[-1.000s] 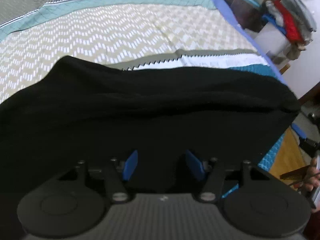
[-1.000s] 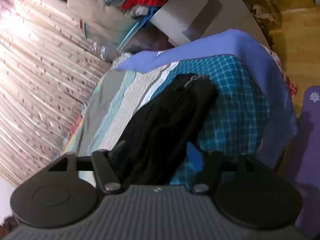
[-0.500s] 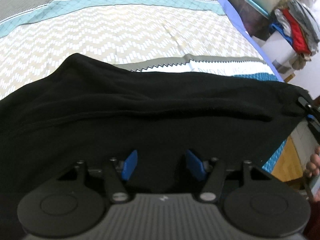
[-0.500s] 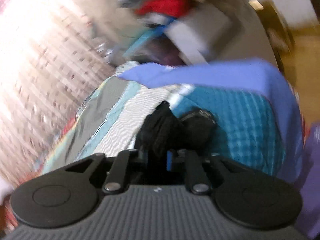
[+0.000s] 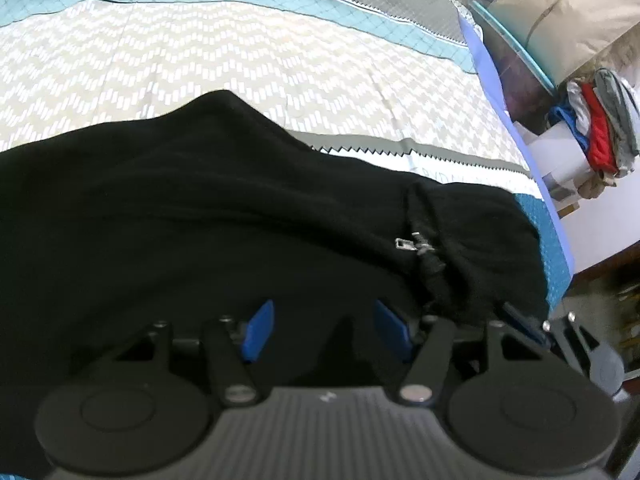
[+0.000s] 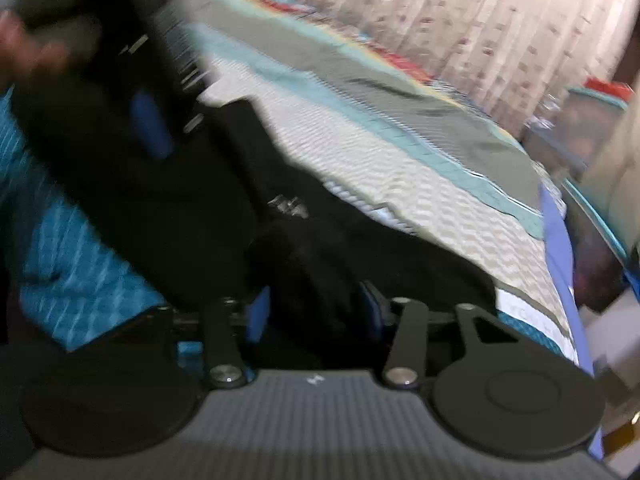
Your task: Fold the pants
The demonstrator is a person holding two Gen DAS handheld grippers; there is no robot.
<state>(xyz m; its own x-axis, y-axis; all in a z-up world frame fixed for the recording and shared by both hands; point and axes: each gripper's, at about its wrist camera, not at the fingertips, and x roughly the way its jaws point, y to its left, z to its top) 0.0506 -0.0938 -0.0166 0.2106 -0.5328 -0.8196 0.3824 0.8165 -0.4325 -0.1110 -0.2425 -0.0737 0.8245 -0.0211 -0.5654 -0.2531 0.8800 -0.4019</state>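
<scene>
Black pants [image 5: 180,220] lie across the striped bedspread [image 5: 280,60]. Their right end is doubled back over the rest, with a small zipper pull [image 5: 404,244] showing on top. My left gripper [image 5: 324,330] hovers low over the pants' near edge. Its jaws are opening, and the blue pads [image 5: 260,332] stand apart with fabric under them. In the blurred right wrist view, my right gripper [image 6: 314,312] has a bunched end of the pants [image 6: 304,272] between its jaws, which are opening. The left gripper's blue pad [image 6: 149,128] shows at the upper left.
A blue sheet edge [image 5: 480,64] marks the bed's right side. Beyond it stand a white box with piled clothes [image 5: 596,128] and a beige bag [image 5: 568,20]. A patterned curtain [image 6: 480,20] hangs behind the bed. A person's blurred hand [image 6: 24,52] is at the upper left.
The right gripper shut on the pants' far end, swung it across onto the rest while rolling over, and its jaws have since parted. The left gripper shifted a little over the pants.
</scene>
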